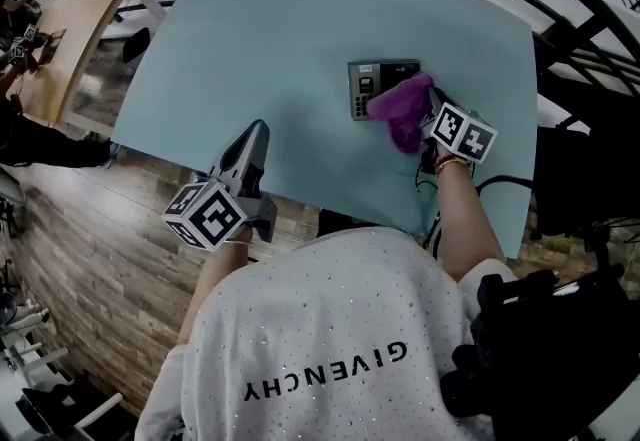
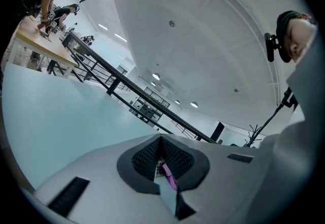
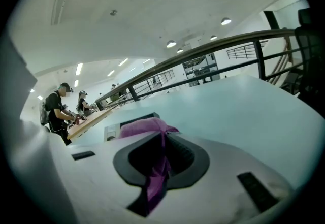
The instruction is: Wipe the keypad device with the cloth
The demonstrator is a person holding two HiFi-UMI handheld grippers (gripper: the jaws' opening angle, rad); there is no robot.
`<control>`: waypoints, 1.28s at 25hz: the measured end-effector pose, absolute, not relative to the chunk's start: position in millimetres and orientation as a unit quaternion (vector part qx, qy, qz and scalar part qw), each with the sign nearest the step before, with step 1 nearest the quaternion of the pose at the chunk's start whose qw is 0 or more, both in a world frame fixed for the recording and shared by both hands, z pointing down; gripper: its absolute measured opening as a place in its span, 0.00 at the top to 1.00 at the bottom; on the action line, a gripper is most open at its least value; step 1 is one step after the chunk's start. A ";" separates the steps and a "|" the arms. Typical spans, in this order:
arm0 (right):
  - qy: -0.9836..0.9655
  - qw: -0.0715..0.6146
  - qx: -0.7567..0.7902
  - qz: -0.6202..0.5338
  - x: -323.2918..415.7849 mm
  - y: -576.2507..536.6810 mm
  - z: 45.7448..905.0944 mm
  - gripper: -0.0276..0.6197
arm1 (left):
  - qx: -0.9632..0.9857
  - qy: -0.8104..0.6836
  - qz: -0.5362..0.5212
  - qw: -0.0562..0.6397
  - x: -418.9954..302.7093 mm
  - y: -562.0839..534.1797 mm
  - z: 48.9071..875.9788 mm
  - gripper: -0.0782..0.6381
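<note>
My right tool [image 3: 162,141] grips the crumpled purple cloth [image 1: 400,104] over the grey rectangular keypad device [image 1: 367,81] just ahead; left tool [image 1: 257,132], seemingly shut, lies farther off.

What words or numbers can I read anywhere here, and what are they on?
"GIVENCHY": on the back of the person's shirt, upside down in the head view.
Keypad device: its keys and screen are too small to read.
Nothing else shows readable text.
</note>
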State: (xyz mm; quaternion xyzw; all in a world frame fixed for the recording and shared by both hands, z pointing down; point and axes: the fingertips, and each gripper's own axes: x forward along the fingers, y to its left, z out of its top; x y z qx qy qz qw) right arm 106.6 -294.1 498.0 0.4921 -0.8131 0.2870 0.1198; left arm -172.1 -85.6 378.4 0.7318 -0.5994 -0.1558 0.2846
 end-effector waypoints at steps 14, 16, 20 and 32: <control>-0.946 0.188 0.209 0.161 -48.0 -206.2 473.5 0.92 | 0.733 -0.598 -0.149 0.287 -164.9 -83.8 380.1 0.89; -0.941 0.212 0.214 0.155 -49.1 -206.5 485.7 0.92 | 0.730 -0.600 -0.150 0.289 -164.2 -81.9 382.3 0.89; -0.922 0.216 0.243 0.211 -39.7 -218.1 500.0 0.92 | 0.726 -0.603 -0.151 0.293 -164.9 -80.0 384.8 0.89; -0.893 0.224 0.339 0.196 19.3 -247.6 509.7 0.92 | 0.736 -0.591 -0.150 0.295 -160.4 -88.1 386.9 0.89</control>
